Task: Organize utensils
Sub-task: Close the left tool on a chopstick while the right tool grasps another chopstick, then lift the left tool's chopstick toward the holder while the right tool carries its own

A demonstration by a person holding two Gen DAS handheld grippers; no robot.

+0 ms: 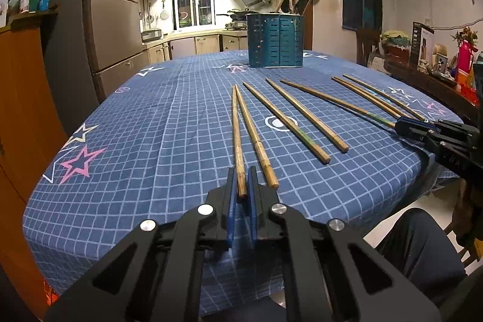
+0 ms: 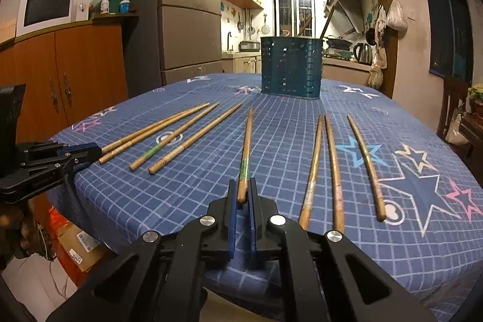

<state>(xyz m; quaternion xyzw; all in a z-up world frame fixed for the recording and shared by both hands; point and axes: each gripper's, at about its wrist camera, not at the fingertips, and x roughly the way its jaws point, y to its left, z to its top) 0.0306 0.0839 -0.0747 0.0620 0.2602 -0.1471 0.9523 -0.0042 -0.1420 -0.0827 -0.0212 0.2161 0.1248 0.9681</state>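
Several wooden chopsticks lie fanned out on a blue checked tablecloth (image 1: 151, 125). A teal perforated utensil holder (image 1: 274, 41) (image 2: 291, 68) stands upright at the far side of the table. My left gripper (image 1: 241, 181) is shut on the near end of the leftmost chopstick (image 1: 236, 125), which still rests on the cloth. Its neighbour (image 1: 256, 141) lies just to the right, untouched. My right gripper (image 2: 243, 192) is shut on the near end of a green-banded chopstick (image 2: 246, 153). Each gripper also shows in the other's view: the right gripper (image 1: 400, 125) and the left gripper (image 2: 95, 151).
Three loose chopsticks (image 2: 332, 171) lie to the right of my right gripper, and two more (image 2: 181, 141) lie between the grippers. The table's near edge (image 2: 151, 234) runs just under both grippers. A wooden cabinet (image 2: 75, 74) and fridge (image 2: 190, 20) stand to the left.
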